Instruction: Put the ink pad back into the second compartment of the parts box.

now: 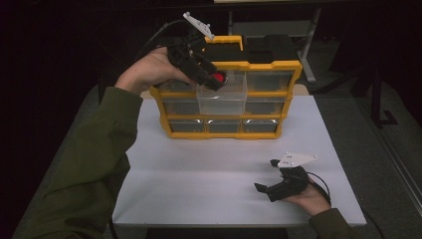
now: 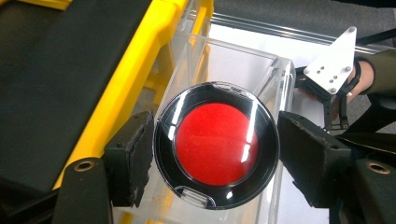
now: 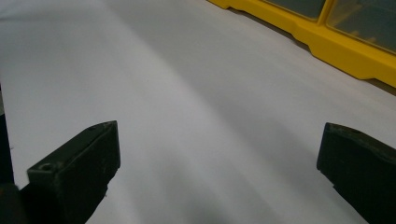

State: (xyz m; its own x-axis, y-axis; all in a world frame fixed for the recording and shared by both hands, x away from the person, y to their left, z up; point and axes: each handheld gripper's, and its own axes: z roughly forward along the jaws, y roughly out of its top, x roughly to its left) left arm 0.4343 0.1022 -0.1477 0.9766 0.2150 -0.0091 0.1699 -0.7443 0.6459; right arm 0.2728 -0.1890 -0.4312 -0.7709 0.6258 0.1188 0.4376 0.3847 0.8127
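A: What surrounds the white tabletop?

B: A dark room. Beyond its far edge stands a grey metal table frame with pale legs.

A: And the floor?

B: Grey floor past the right edge, with a black stand's foot resting on it.

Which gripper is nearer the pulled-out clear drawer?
Left. The left gripper holds a round red compact over the clear drawer; the right gripper rests far off, near the table's front edge.
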